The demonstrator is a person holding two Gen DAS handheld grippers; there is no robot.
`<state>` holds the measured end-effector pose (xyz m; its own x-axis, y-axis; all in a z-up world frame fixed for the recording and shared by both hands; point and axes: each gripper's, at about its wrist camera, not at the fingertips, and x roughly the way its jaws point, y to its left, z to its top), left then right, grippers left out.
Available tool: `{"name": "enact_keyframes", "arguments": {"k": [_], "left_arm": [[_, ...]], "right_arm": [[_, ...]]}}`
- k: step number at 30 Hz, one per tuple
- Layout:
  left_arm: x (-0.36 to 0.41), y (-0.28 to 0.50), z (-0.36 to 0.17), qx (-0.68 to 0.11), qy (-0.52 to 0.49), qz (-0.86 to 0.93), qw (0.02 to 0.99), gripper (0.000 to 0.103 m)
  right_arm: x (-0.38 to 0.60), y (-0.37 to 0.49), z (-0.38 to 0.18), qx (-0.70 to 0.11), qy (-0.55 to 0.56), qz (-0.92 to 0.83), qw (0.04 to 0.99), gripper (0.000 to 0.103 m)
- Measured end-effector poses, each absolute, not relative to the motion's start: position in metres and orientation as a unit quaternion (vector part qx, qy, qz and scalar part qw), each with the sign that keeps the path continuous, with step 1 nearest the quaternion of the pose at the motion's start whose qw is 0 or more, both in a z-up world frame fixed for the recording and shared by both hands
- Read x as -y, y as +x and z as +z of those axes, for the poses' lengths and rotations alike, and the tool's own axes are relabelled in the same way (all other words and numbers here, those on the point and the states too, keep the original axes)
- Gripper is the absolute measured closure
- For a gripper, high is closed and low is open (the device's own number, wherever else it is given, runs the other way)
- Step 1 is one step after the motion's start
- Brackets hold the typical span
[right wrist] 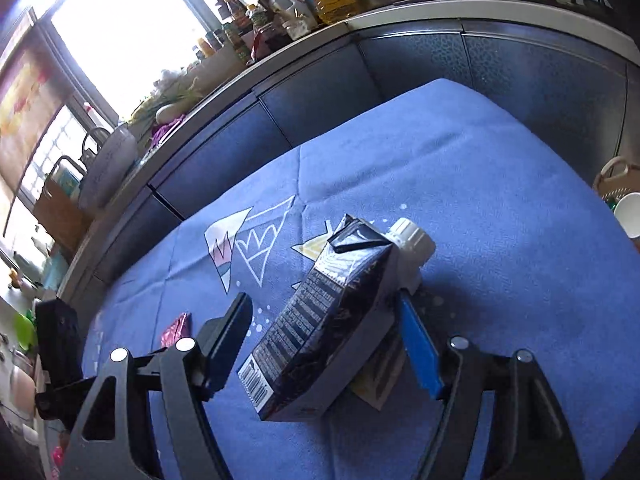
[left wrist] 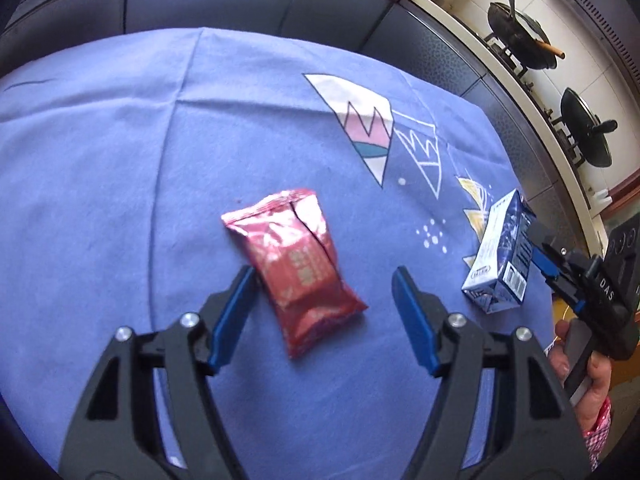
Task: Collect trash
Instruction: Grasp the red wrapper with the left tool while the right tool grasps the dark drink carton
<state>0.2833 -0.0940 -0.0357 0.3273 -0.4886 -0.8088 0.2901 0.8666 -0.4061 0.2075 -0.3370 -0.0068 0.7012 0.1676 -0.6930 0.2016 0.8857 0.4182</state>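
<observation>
A red snack wrapper lies on the blue tablecloth. My left gripper is open, its fingers on either side of the wrapper's near half, not touching it. A blue and white drink carton with a white cap lies tilted between the open fingers of my right gripper; the right finger is against it, the left finger stands apart. The carton and right gripper also show at the right of the left wrist view. The wrapper's edge shows in the right wrist view.
Dark cabinet fronts run behind the table, with a counter of bottles and a stove with black pans. A white cup and a woven basket sit at the table's right edge.
</observation>
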Motion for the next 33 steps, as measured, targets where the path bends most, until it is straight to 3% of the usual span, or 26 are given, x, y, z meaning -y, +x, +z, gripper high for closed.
{"name": "enact_keyframes", "arguments": {"k": [4, 6, 7, 9, 12, 22, 27, 33], "left_arm": [[0.117, 0.278, -0.036, -0.515, -0.063, -0.251, 0.817, 0.042], [0.123, 0.276, -0.038, -0.509, -0.047, -0.253, 0.821, 0.069], [0.125, 0.275, -0.039, -0.510, -0.046, -0.257, 0.820, 0.076], [0.124, 0.274, -0.041, -0.510, -0.050, -0.264, 0.817, 0.085], [0.123, 0.272, -0.041, -0.506, -0.049, -0.270, 0.818, 0.090], [0.121, 0.259, -0.025, -0.487, -0.037, -0.274, 0.829, 0.090], [0.115, 0.264, -0.033, -0.511, -0.050, -0.253, 0.820, 0.060], [0.124, 0.259, -0.026, -0.506, -0.022, -0.258, 0.823, 0.051]], "right_arm": [[0.328, 0.205, -0.027, -0.398, 0.239, -0.002, 0.885, 0.028], [0.329, 0.205, -0.032, -0.396, 0.253, 0.004, 0.882, 0.028], [0.329, 0.204, -0.034, -0.397, 0.255, 0.008, 0.882, 0.028], [0.326, 0.207, -0.033, -0.396, 0.253, 0.035, 0.882, 0.036], [0.316, 0.207, -0.028, -0.398, 0.239, 0.061, 0.884, 0.041], [0.293, 0.189, -0.006, -0.377, 0.135, 0.042, 0.915, 0.044], [0.290, 0.185, -0.006, -0.384, 0.104, 0.031, 0.917, 0.044], [0.290, 0.185, -0.016, -0.401, 0.087, 0.019, 0.912, 0.044]]}}
